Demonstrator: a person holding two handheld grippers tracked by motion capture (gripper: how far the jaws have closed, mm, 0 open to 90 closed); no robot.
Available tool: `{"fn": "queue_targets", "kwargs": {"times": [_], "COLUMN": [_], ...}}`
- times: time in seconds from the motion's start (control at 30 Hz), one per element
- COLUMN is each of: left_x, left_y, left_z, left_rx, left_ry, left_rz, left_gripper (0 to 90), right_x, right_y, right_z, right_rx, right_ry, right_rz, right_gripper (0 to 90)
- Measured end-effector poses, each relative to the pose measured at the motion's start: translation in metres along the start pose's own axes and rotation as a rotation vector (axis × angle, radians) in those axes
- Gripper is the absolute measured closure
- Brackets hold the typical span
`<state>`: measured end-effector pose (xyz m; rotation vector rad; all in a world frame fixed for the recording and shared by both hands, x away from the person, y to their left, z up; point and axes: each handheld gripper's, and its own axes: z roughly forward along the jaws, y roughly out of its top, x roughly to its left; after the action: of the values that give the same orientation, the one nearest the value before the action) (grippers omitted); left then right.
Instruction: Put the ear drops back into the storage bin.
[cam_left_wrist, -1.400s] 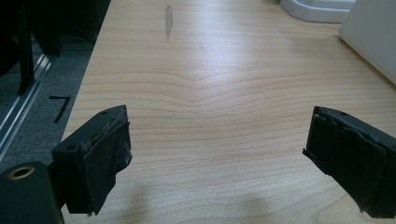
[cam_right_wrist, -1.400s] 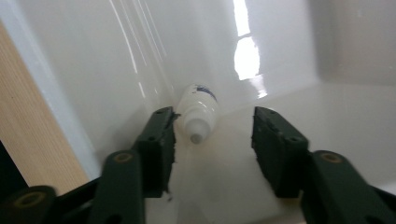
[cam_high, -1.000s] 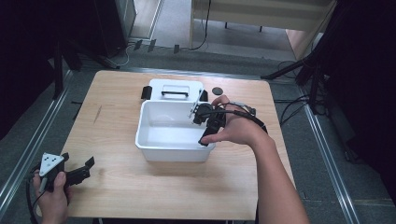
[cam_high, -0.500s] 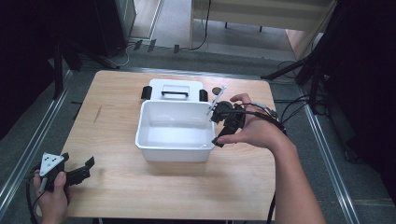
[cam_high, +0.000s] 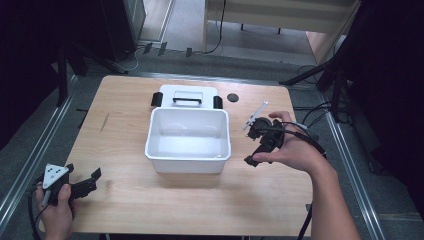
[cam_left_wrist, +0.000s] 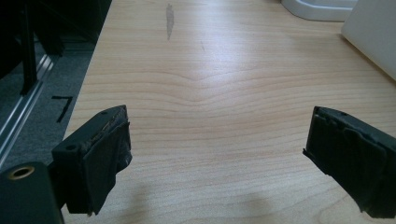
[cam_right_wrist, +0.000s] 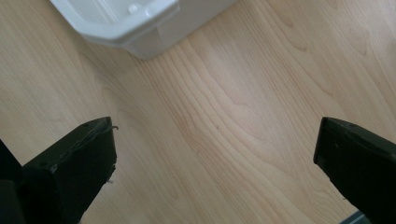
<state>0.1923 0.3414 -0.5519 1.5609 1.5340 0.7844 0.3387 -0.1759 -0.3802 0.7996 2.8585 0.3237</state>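
A white plastic bin (cam_high: 189, 150) stands open in the middle of the wooden table (cam_high: 125, 125), its inside bare white. Its lid (cam_high: 187, 95), with a black handle and black clips, lies flat just behind it. My right gripper (cam_high: 250, 141) hovers over the table to the right of the bin, apart from it; its jaws have just been opening and stand wide with nothing between them. In the right gripper view, the right gripper (cam_right_wrist: 215, 126) frames bare wood below the bin's corner (cam_right_wrist: 135, 23). My left gripper (cam_high: 84, 171) rests open at the table's front left corner; in its own view the left gripper (cam_left_wrist: 219, 114) is empty.
A small black round disc (cam_high: 232, 97) lies right of the lid. Metal rails (cam_high: 30, 165) run along the table's left and right sides. Black cables (cam_high: 305, 137) trail from the right gripper over the wrist. Bare wood spreads in front of the bin.
My right gripper has moved rightwards from over the bin's right side to the table beside it, its jaws spreading wider. The left hand has kept still.
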Motion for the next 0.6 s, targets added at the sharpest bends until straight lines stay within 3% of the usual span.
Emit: {"fn": "queue_targets", "kwargs": {"times": [0.6], "left_x": [0.0], "left_y": [0.0], "left_z": [0.0], "left_rx": [-0.001], "left_ry": [0.003], "left_rz": [0.003], "left_gripper": [7.2], "right_x": [0.002], "right_y": [-0.073], "right_z": [0.032], "right_rx": [-0.04], "right_ry": [-0.005], "right_rz": [0.122], "right_gripper": [0.0]}}
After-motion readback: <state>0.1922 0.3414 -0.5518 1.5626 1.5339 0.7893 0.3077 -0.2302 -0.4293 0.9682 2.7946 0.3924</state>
